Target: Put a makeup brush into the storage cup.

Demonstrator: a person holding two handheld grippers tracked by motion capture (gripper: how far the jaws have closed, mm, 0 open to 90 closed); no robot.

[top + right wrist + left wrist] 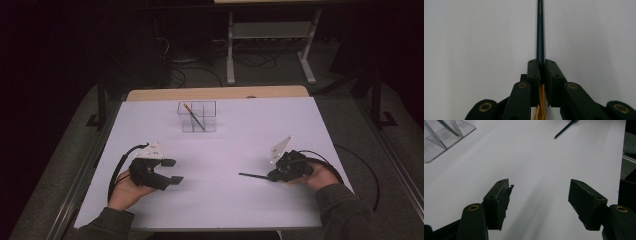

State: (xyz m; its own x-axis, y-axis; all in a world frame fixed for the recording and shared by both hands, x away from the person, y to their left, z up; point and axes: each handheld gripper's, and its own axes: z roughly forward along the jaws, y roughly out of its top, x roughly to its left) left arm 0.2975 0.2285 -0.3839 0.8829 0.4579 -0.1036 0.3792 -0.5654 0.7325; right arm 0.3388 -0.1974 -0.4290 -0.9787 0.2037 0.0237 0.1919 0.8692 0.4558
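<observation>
**Dark pencil clamped, organizer waits ahead**

Dark green pencil (255, 176) sticks out sideways from our right gripper (278, 174) in the high view; the clear organizer (198, 117), another pencil inside, stands well beyond both tools. Our left gripper (172, 171) rests nearby.

Left gripper view: jaws spread wide, nothing between them, organizer (446, 140) ahead-left.

Right gripper view: jaws pinch the pencil (540, 30) near its gold end. We should lift level and keep the grip firm. White lettering on the barrel is too small to read.
</observation>
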